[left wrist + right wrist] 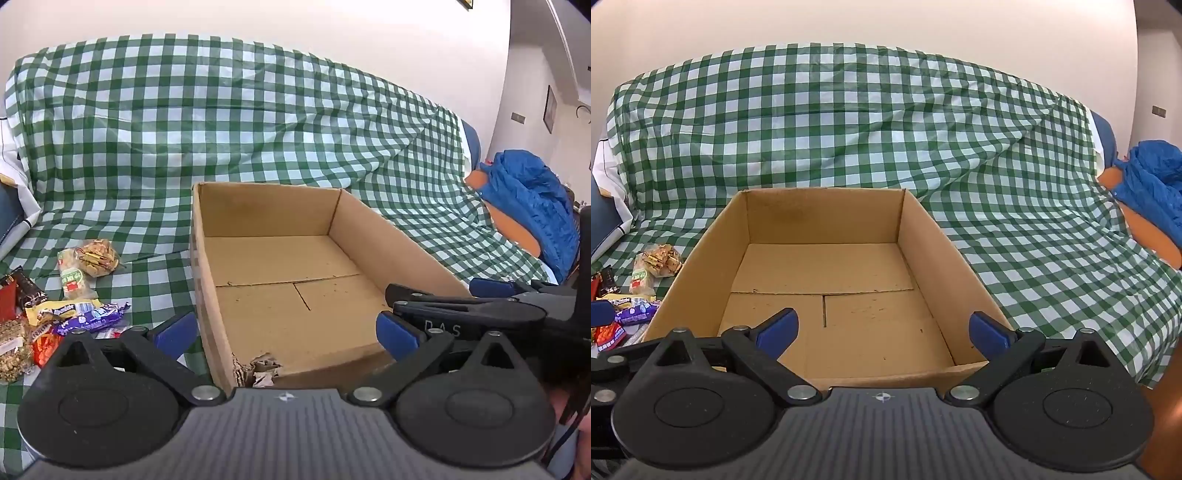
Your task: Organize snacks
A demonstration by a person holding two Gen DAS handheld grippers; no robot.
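An open cardboard box (391, 247) (923, 236) sits on a green-checked cloth with nothing inside it. A heap of wrapped snacks (55, 314) (631, 314) lies left of the box, with a clear pack of biscuits (92, 258) (657, 260) at its far end. My left gripper (286, 332) hovers open over the box's near left corner, one blue pad outside the wall and one inside. My right gripper (882, 330) hangs open above the box's near edge, nothing between its pads. In the left wrist view the right gripper (428, 295) shows at the right.
The checked cloth (221, 129) (1034, 240) drapes over a sofa back and seat. A blue jacket on an orange cushion (532, 206) (1156, 184) lies at the far right. The box's near left corner is torn (258, 369). A white bag (14, 184) sits at the far left.
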